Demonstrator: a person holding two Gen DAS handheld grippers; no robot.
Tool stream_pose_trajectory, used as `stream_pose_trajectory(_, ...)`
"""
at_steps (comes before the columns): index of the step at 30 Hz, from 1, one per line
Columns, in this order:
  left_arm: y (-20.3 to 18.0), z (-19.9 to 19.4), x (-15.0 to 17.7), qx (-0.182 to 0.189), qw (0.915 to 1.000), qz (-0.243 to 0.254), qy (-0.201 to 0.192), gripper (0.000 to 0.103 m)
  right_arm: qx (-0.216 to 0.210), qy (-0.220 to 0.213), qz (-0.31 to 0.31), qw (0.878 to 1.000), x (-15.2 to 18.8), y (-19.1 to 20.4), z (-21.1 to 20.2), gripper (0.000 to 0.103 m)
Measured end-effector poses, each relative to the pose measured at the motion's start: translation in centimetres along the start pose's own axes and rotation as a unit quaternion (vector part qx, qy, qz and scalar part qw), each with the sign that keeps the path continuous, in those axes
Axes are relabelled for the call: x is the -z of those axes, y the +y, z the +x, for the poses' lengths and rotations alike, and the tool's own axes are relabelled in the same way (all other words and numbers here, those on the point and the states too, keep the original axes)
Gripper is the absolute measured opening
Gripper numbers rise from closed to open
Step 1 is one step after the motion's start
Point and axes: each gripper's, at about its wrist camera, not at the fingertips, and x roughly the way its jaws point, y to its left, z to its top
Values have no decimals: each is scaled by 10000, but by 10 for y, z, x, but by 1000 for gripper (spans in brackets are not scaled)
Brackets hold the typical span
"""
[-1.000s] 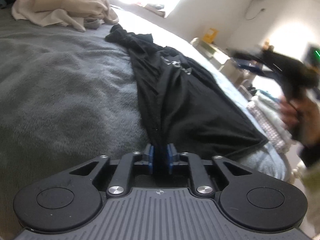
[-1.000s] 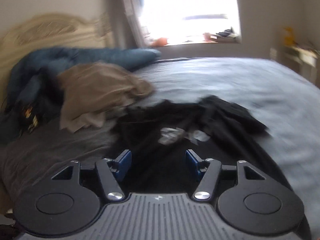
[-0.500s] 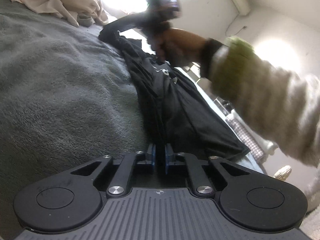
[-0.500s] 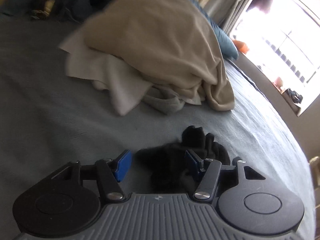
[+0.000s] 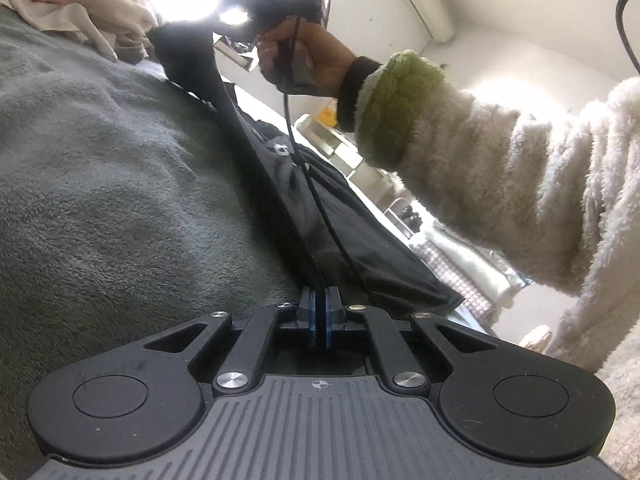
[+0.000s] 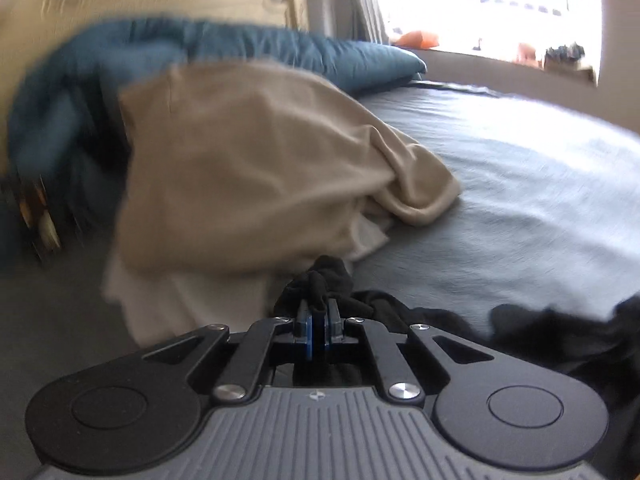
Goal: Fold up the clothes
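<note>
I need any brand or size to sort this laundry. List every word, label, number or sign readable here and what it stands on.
No text can be read in either view.
Small white print on the black fabric garment: too small and creased to read.
Small crosshair mark on each grey ribbed gripper body: a symbol, no letters.
Beige crumpled cloth: no label visible.

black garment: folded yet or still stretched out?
Not folded: the black garment runs as a long strip over the bed, pinched by left gripper and right gripper.

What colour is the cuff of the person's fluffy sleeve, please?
Green cuff on a cream sleeve; clearest in the left wrist view.
</note>
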Motion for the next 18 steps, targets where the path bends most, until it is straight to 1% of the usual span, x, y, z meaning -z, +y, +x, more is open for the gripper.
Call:
stream_pose_trajectory(2,0,-1,1,27,10000,-30,-15,2,-247,-21,269,9993,5,-4,8,6)
stream_pose_trajectory(5,4,0,0,53,9999,-115,7,2,-444,92,526,9976,19,-7,26,6)
stream_pose_trajectory(7,5,-2,1,97,9997,-210,31,2,-469,304,619,9965,29,-9,42,6)
stream_pose_trajectory(10,10,-4,0,172,9992,-353,76,2,-395,703,789,9936,41,-12,65,13)
stream_pose_trajectory(11,11,-4,-1,189,9990,-390,97,2,-433,723,881,9925,43,-13,65,18)
stream_pose_trajectory(12,12,-4,-2,206,9988,-427,117,3,-495,725,969,9914,40,-14,61,23)
stream_pose_trajectory(13,13,-4,-3,223,9986,-464,138,3,-559,743,1065,9900,36,-15,53,38)
stream_pose_trajectory(14,15,-4,-4,244,9982,-519,163,4,-607,699,1136,9892,31,-18,40,48)
stream_pose_trajectory(16,18,-4,-6,297,9970,-686,221,5,-632,472,1190,9898,25,-22,3,51)
stream_pose_trajectory(18,22,-5,-6,353,9953,-861,255,7,-713,200,1222,9897,21,-27,-45,52)
